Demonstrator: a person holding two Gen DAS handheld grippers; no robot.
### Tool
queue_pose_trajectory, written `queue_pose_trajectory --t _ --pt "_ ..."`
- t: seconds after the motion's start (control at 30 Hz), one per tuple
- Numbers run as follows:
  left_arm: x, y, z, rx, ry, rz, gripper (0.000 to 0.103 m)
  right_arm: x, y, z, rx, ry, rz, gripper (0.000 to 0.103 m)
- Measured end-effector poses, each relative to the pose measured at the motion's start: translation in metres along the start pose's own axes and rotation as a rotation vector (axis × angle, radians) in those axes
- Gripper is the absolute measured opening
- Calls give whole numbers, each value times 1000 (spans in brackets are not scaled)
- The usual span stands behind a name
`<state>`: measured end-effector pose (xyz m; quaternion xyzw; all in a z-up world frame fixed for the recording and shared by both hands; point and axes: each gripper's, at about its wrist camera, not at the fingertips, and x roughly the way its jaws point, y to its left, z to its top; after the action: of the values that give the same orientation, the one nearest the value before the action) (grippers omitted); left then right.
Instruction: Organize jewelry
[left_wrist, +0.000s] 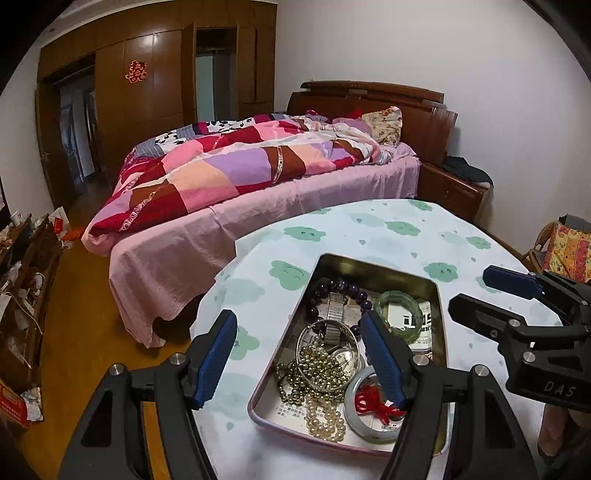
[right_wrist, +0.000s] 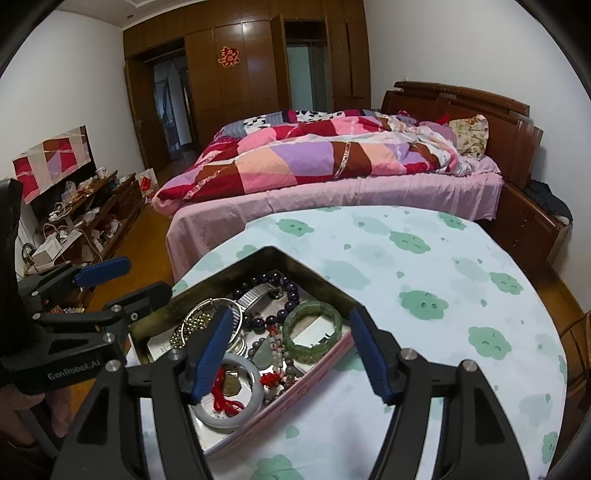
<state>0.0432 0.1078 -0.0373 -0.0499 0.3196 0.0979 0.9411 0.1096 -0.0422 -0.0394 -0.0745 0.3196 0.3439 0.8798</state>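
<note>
Left wrist view. Nearest the lens, the left gripper (left_wrist: 299, 354) hovered with its blue-padded jaws standing apart and nothing between them; its left finger (left_wrist: 216, 360) hung over the table edge, its right finger (left_wrist: 382, 360) over the tin's interior. The metal tin (left_wrist: 439, 314), a shallow open tray, lay on the round table (left_wrist: 388, 229) close to the near-left rim, where the cloud-print cloth fell away to the wooden floor (left_wrist: 85, 314). Inside the tin lay a gold bead necklace (left_wrist: 317, 369), a pearl strand (left_wrist: 327, 421), a pale bangle (left_wrist: 354, 413) with red cord (left_wrist: 369, 400), a green jade bangle (left_wrist: 397, 310), a dark bead bracelet (left_wrist: 334, 286) and a watch (left_wrist: 334, 314). The right gripper (left_wrist: 476, 295) reached in from the right above bare cloth, its jaws apart and empty. Open tabletop extended behind and to the right of the tin.

Right wrist view. The right gripper (right_wrist: 291, 350) filled the foreground, jaws apart, straddling the tin's (right_wrist: 306, 365) pink near wall without touching the jewelry; the green jade bangle (right_wrist: 314, 332) sat between its fingers, lower down. The left gripper (right_wrist: 129, 280) entered from the left beside the tin's far corner. A bed (right_wrist: 332, 192) stood just behind the table, a cluttered low cabinet (right_wrist: 96, 206) lined the left wall, and a wardrobe (right_wrist: 240, 74) closed the far end.
</note>
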Motion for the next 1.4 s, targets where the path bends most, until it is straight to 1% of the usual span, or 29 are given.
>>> queue_pose_trajectory --t 0.13,0.4,0.93,1.4 --pt "-8 0 2 -1 -15 -8 70 -8 0 -1 14 -13 -14 72" --pt "-20 0 4 0 -37 -11 70 -23 6 2 -9 -44 -34 77" --pt "-31 4 10 -11 -64 -9 70 -30 12 3 -38 -65 -70 84" --pt "-31 0 9 -1 -62 -8 70 -35 4 1 -13 -79 -85 86"
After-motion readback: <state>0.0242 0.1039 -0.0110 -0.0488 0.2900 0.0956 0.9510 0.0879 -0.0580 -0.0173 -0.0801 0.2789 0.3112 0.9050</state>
